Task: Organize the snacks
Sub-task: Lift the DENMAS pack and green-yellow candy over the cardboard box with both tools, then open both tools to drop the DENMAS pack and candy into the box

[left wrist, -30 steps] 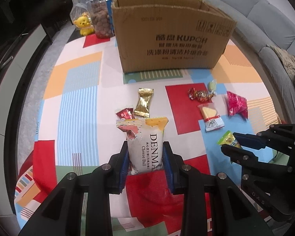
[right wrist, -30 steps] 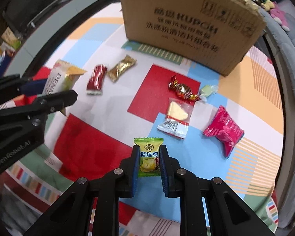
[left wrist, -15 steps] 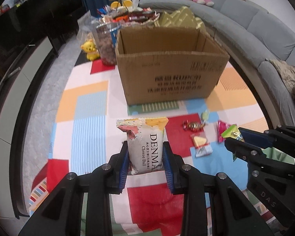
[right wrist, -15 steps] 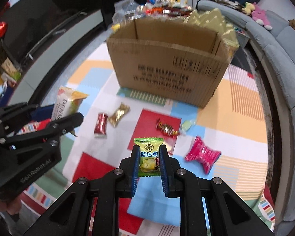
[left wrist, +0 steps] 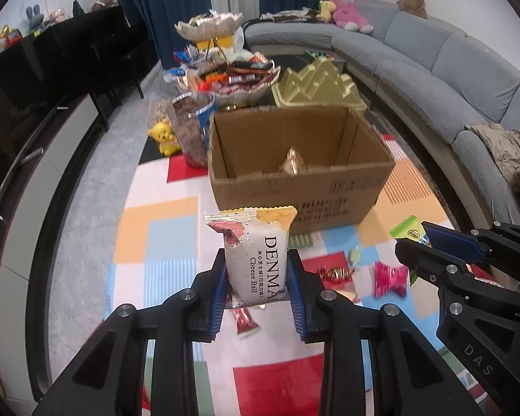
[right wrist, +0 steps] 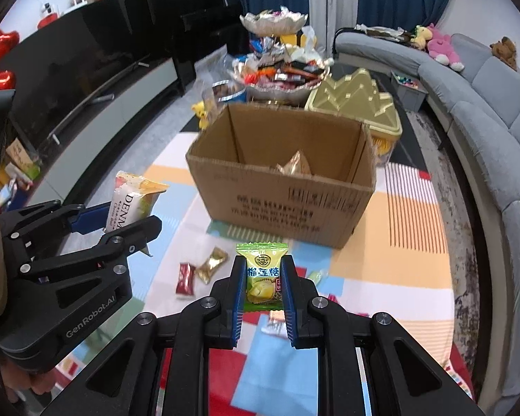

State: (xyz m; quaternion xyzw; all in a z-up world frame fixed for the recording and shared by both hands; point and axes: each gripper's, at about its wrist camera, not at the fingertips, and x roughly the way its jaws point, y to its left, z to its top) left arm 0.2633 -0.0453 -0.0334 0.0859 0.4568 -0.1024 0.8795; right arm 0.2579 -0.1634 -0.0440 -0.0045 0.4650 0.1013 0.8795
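Note:
My left gripper [left wrist: 256,277] is shut on a white DENMA Cheese Ball packet [left wrist: 254,260], held high above the table; it also shows in the right wrist view [right wrist: 131,204]. My right gripper [right wrist: 262,282] is shut on a small green durian candy packet [right wrist: 262,277], seen from the left wrist view [left wrist: 407,230] too. An open cardboard box [left wrist: 294,163] stands ahead of both grippers, with a golden packet [left wrist: 291,161] inside. Loose sweets lie on the patterned tablecloth [left wrist: 156,235] below: a red bar [right wrist: 186,277], a gold packet [right wrist: 209,265], a pink packet [left wrist: 390,277].
Behind the box stand a tiered snack dish [left wrist: 225,76], a golden mountain-shaped box [left wrist: 315,86], a jar of nuts [left wrist: 190,128] and a yellow bear toy [left wrist: 163,137]. A grey sofa [left wrist: 433,69] curves along the right; a dark cabinet [right wrist: 104,52] runs on the left.
Both grippers have risen from near the tabletop with their packets, so the box interior has come into view.

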